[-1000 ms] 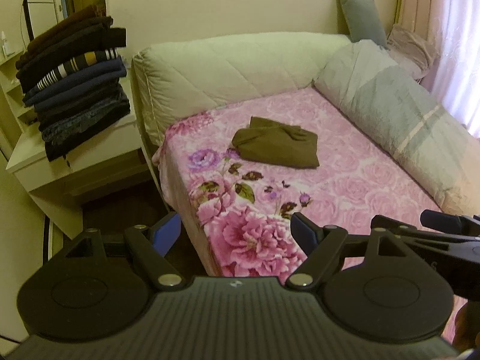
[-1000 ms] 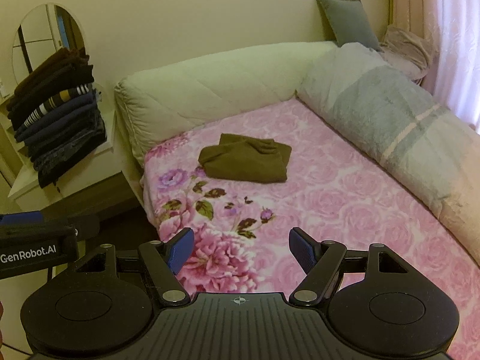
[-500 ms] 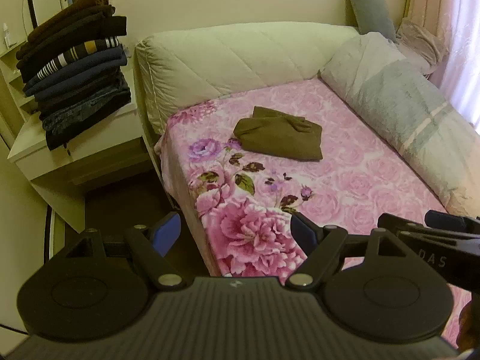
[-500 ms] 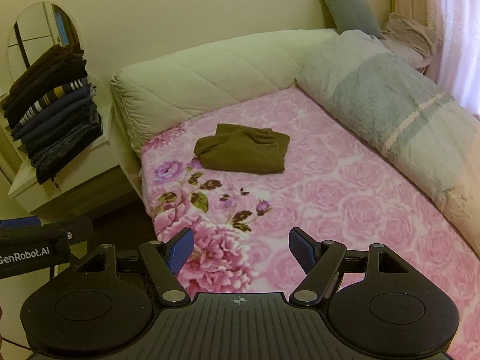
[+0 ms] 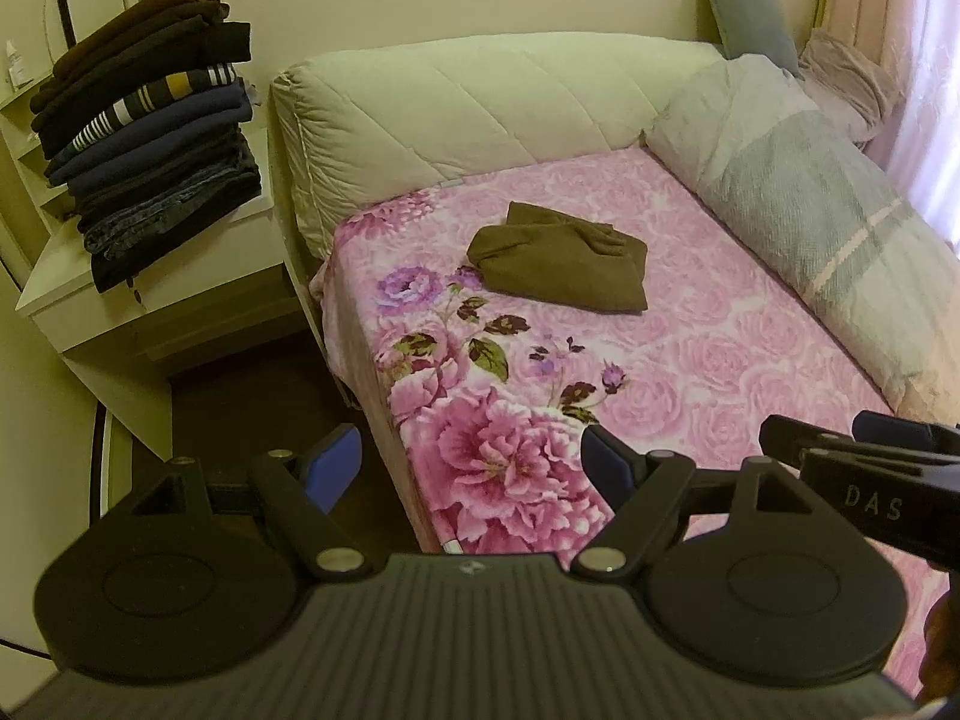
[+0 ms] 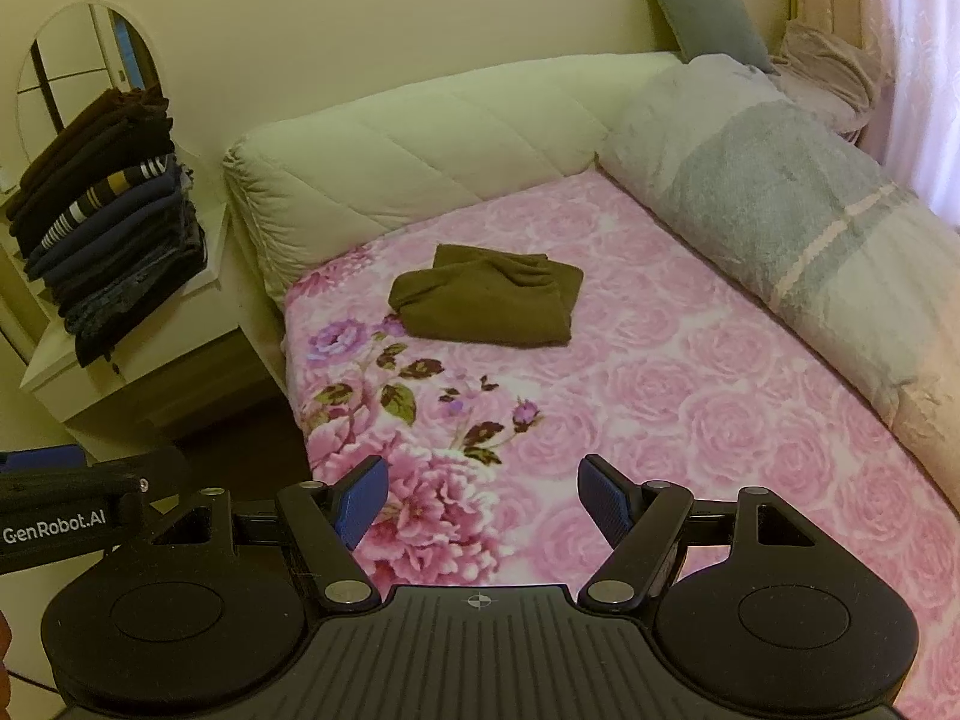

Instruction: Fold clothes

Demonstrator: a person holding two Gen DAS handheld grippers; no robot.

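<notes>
— Cream walls close off a small bedroom, and a bed with a pink rose-print blanket [image 6: 690,396] fills most of it. What lies on it?

— One folded olive-brown garment [image 6: 489,300], flat on the blanket, toward the end by the quilted cream headboard cushion [image 6: 420,144] and apart from it. In the left wrist view the same garment [image 5: 561,258] sits near the blanket's left edge, with a strip of pink between them.

— How much open room around it?

— Plenty on the near side: bare blanket runs from the garment down to both grippers. On the right, a long grey-and-white rolled duvet [image 6: 798,228] lines the far side of the bed, well apart from the garment. A grey square cushion [image 6: 699,6] leans on the wall behind it.

— And off the bed's left edge?

— Dark floor, then a white bedside dresser [image 5: 180,276] carrying a tall stack of dark folded clothes [image 5: 150,138], which overhangs the dresser's front a little. An oval mirror [image 6: 90,72] stands behind it.

— The grippers?

— Left gripper [image 5: 468,462] hangs over the bed's near corner, its blue-padded fingers [image 5: 333,465] spread wide, holding nothing. Right gripper [image 6: 480,498] is over the blanket, fingers likewise parted and empty. Neither touches the garment.
</notes>
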